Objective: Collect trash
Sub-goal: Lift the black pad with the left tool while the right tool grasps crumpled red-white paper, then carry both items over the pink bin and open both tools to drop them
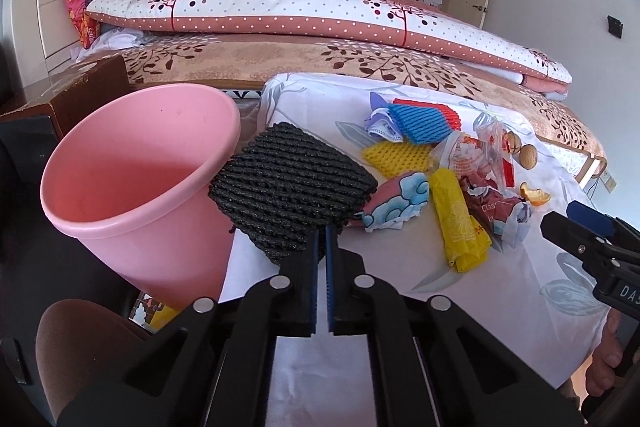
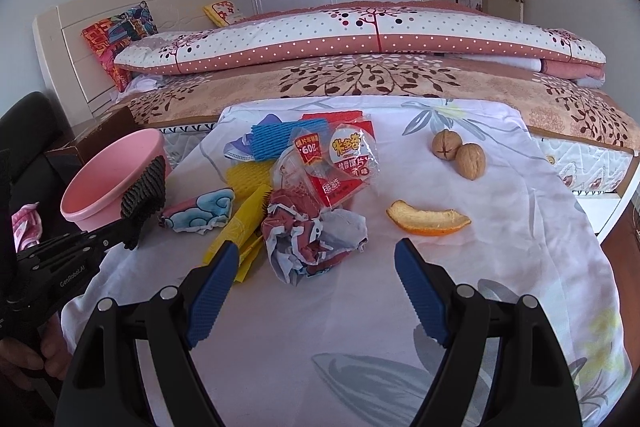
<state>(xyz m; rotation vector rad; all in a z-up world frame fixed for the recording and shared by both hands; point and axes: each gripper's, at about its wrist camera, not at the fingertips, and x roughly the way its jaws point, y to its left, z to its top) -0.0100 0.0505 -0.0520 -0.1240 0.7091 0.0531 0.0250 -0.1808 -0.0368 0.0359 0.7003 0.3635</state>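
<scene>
At centre of the left wrist frame, my left gripper [image 1: 322,239] had its fingers clamped on the black foam net [image 1: 290,187], held beside the rim of the pink bin [image 1: 132,183]. My right gripper [image 2: 316,275] hovered with fingers wide apart over the tabletop cloth [image 2: 500,247], just before the crumpled wrapper [image 2: 312,239]. Orange peel [image 2: 428,223] and two walnuts [image 2: 458,153] lay right of centre.

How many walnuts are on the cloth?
2. Both walnuts lie touching each other on the white flowered cloth, behind the orange peel: one further back, one nearer and to its right. More could be hidden under the wrapper pile.
</scene>
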